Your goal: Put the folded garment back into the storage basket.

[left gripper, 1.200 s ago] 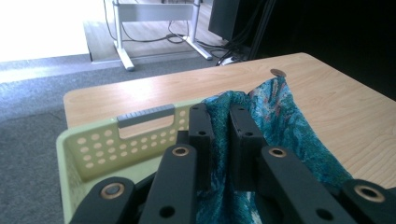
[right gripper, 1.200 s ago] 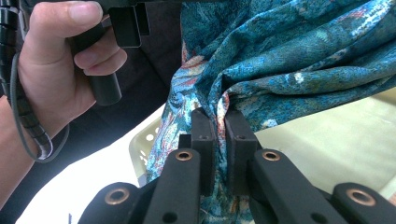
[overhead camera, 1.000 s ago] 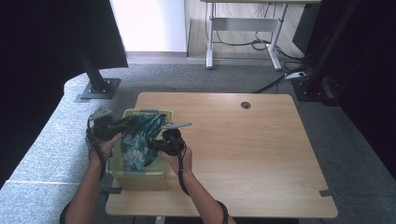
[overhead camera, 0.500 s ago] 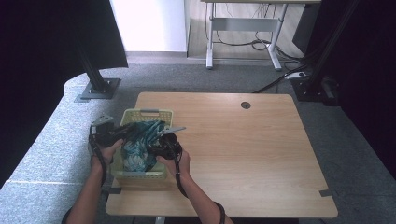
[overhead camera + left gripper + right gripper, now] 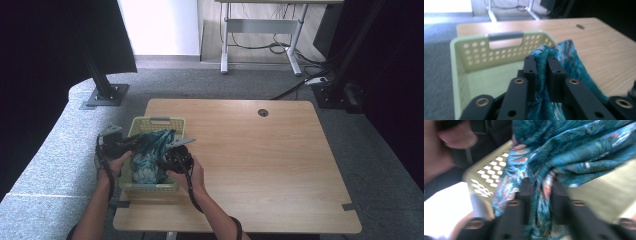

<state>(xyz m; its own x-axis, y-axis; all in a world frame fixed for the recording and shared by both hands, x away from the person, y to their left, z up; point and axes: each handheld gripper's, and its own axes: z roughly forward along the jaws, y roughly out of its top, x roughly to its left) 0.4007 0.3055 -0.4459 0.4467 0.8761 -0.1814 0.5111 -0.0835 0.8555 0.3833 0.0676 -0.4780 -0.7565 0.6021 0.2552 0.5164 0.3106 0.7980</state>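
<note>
**Cloth lowered into basket, jaws easing off**

Since a second ago both hands dropped and the teal cloth (image 5: 150, 157) sank into the pale green basket (image 5: 159, 121) at the table's (image 5: 280, 165) near-left. Left gripper (image 5: 541, 65) and right gripper (image 5: 539, 185) jaws have just been opening, cloth between both; can't tell if the pads grip.

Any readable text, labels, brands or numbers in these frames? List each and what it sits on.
None readable.
Basket: plain pale green perforated walls and a grey handle, no label.
Cloth: teal with a printed pattern, no lettering.
Left claw and right claw: black jaws with screw holes, no markings.
Table: bare wood with a cable hole, no sticker.
</note>
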